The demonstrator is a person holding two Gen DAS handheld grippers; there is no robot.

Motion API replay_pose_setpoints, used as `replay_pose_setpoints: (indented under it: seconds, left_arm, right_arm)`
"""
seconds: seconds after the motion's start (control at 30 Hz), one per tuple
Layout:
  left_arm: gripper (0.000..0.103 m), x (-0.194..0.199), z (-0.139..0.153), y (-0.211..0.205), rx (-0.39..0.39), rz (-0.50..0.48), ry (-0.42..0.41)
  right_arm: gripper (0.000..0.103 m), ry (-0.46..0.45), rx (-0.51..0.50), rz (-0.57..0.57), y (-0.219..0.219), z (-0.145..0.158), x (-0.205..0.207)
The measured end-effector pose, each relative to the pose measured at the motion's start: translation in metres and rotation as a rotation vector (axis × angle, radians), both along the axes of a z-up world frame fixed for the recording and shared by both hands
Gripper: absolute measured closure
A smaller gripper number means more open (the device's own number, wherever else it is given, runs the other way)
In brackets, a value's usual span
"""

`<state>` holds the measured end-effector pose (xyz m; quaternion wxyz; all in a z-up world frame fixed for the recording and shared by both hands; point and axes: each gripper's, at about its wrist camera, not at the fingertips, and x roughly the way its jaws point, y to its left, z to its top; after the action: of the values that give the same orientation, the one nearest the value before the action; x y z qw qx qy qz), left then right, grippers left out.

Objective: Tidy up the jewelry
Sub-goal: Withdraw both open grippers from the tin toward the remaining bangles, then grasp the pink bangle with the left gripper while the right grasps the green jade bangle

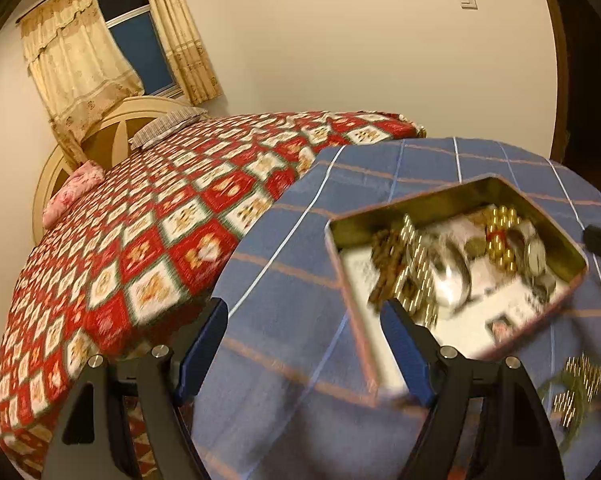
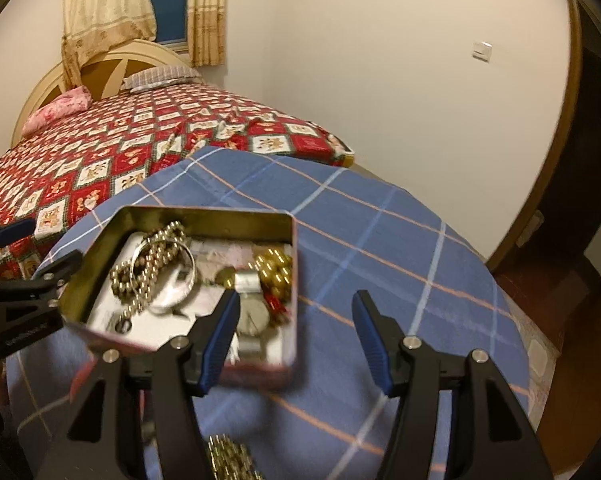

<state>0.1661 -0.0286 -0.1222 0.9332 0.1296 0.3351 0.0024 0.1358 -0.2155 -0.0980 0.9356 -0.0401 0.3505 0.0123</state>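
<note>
Over the blue cloth (image 2: 380,216), the right gripper (image 2: 294,328) hangs spread and empty at the tin's (image 2: 208,214) near right corner. The left gripper (image 1: 304,336), also spread and empty, is at its other side. Most jewelry lies inside; a gold chain (image 2: 228,460) lies loose at the cloth's near edge. Judging so, sorting is underway; next, pinch that chain low and lift it in.
</note>
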Motion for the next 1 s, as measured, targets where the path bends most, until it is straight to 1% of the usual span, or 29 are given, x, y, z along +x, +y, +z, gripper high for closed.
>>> replay_pose_setpoints:
  seconds: [0.13, 0.27, 0.4, 0.57, 0.67, 0.7, 0.73, 0.8, 0.83, 0.9, 1.0]
  left_arm:
    - [0.024, -0.031, -0.006, 0.013, -0.034, 0.009, -0.005]
    - [0.024, -0.053, -0.016, 0.017, -0.064, 0.002, 0.019]
    - [0.024, -0.055, -0.023, 0.009, -0.055, -0.013, 0.038]
    - [0.024, -0.057, -0.027, -0.007, -0.039, -0.046, 0.049]
    - [0.024, -0.056, -0.034, -0.014, -0.031, -0.065, 0.076]
    - [0.024, -0.055, -0.037, -0.017, -0.019, -0.067, 0.084]
    - [0.024, -0.053, -0.042, -0.018, 0.002, -0.063, 0.095]
    - [0.024, -0.052, -0.045, -0.017, 0.013, -0.062, 0.096]
    - [0.024, -0.049, -0.05, -0.018, 0.045, -0.053, 0.121]
    - [0.024, -0.05, -0.052, -0.012, 0.031, -0.057, 0.117]
    - [0.024, -0.048, -0.052, -0.003, 0.004, -0.045, 0.125]
  right_arm:
    - [0.041, 0.01, 0.01, -0.022, -0.008, -0.007, -0.03]
    - [0.041, 0.026, 0.026, -0.031, -0.01, -0.017, -0.051]
    - [0.041, 0.041, 0.036, -0.025, -0.007, -0.026, -0.063]
    - [0.041, 0.059, 0.045, -0.017, -0.001, -0.037, -0.064]
    - [0.038, 0.055, 0.047, -0.011, 0.002, -0.04, -0.065]
    - [0.036, 0.054, 0.045, -0.006, 0.003, -0.041, -0.066]
    - [0.035, 0.054, 0.04, -0.002, 0.005, -0.042, -0.066]
    - [0.035, 0.051, 0.026, 0.003, 0.007, -0.043, -0.069]
    - [0.035, 0.046, 0.025, 0.004, 0.007, -0.043, -0.07]
    - [0.032, 0.042, 0.03, 0.001, 0.006, -0.042, -0.071]
    - [0.032, 0.043, 0.034, 0.001, 0.006, -0.043, -0.071]
